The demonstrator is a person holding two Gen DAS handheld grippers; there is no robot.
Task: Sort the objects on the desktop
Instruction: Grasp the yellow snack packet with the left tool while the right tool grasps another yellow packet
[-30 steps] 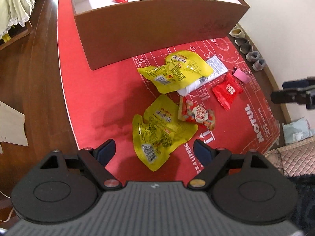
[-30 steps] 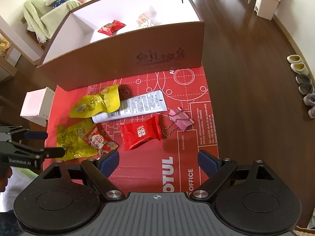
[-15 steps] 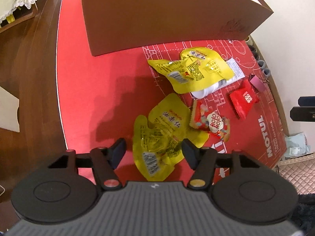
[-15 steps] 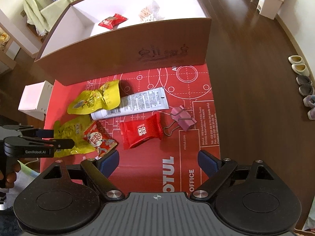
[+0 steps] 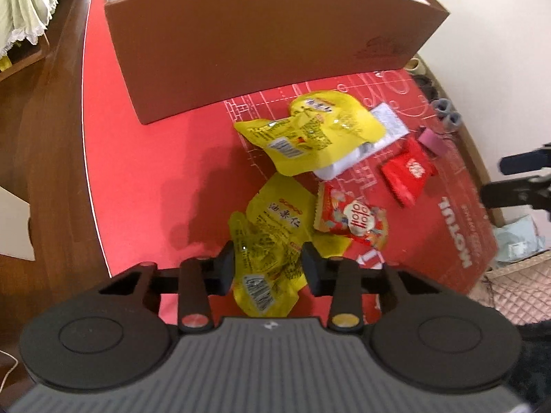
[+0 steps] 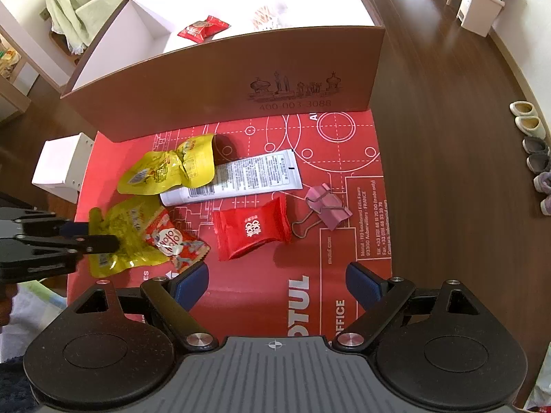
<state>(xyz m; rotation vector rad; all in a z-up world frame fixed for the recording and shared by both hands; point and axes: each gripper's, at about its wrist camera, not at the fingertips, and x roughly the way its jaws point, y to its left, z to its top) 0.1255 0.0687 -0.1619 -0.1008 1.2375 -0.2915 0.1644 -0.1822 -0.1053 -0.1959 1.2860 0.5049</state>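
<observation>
My left gripper (image 5: 269, 268) has its jaws closing on the crumpled near end of a yellow snack packet (image 5: 272, 227) that lies on the red mat (image 6: 258, 275); both pads press it. From the right wrist, the same grip (image 6: 100, 235) shows at the mat's left edge. A red-and-white snack pack (image 5: 351, 220) overlaps that packet. Farther back lie a second yellow packet (image 6: 172, 168), a white tube (image 6: 241, 175), a red candy pack (image 6: 253, 227) and a pink binder clip (image 6: 327, 206). My right gripper (image 6: 277, 285) hangs open above the mat's front, holding nothing.
A brown box (image 6: 224, 79) with a white inside stands at the mat's far edge, with a red packet (image 6: 203, 29) in it. A small white box (image 6: 62, 168) sits left of the mat. Shoes (image 6: 530, 137) line the right wall on the wooden floor.
The left gripper's jaws have come together from wide apart onto the near yellow packet, which now bunches up between them. The right gripper has stayed open and still.
</observation>
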